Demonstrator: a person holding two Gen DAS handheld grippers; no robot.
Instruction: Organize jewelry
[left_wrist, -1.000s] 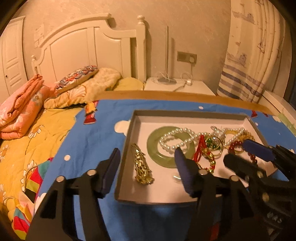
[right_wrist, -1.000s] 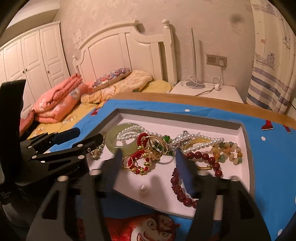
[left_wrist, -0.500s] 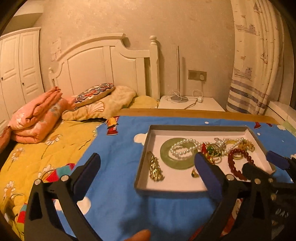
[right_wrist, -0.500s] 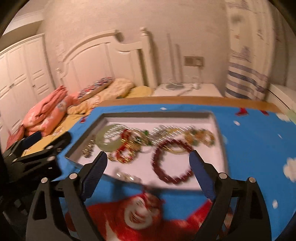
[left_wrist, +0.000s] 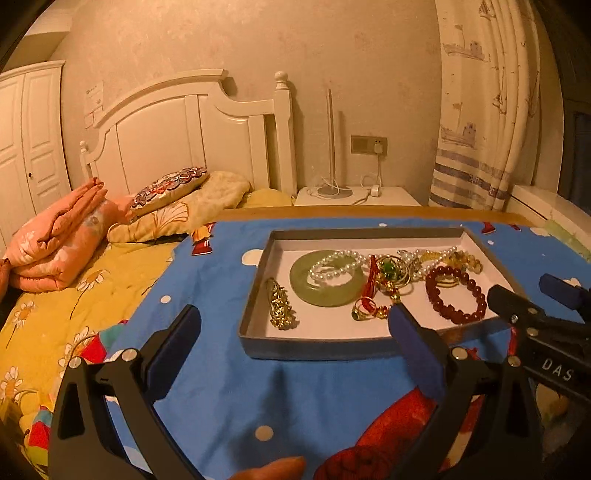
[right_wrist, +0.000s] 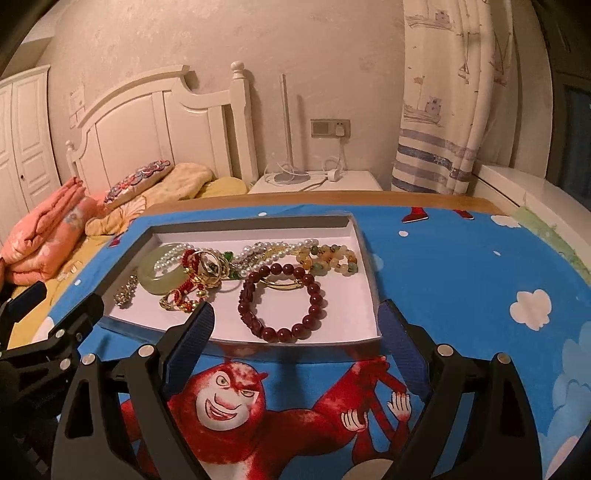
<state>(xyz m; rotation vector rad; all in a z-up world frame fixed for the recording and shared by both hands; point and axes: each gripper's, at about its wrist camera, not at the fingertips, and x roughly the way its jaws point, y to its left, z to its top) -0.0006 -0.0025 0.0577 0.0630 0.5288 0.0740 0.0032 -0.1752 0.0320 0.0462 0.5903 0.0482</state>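
Observation:
A shallow grey tray (left_wrist: 317, 349) (right_wrist: 364, 236) with a white floor lies on a blue cartoon cloth. In it are a green jade bangle (left_wrist: 327, 293) (right_wrist: 159, 278), a white pearl string (left_wrist: 332, 264) (right_wrist: 258, 251), a dark red bead bracelet (left_wrist: 456, 295) (right_wrist: 282, 299), a gold chain piece (left_wrist: 279, 303) (right_wrist: 123, 290), red-and-gold trinkets (left_wrist: 376, 291) (right_wrist: 192, 284) and yellow-green beads (right_wrist: 328, 258). My left gripper (left_wrist: 293, 326) is open and empty before the tray's near left edge. My right gripper (right_wrist: 295, 323) is open and empty over the tray's near edge.
The cloth covers a table with a wooden far edge (left_wrist: 369, 212). A bed with yellow sheet (left_wrist: 74, 288), pillows and a folded pink quilt (left_wrist: 55, 240) lies left. A white nightstand with lamp (right_wrist: 314, 181) and a curtain (right_wrist: 436, 110) stand behind.
Both grippers have pulled back from over the jewelry to the tray's near edge and opened wider. The dark red bracelet now lies spread in a ring on the tray floor.

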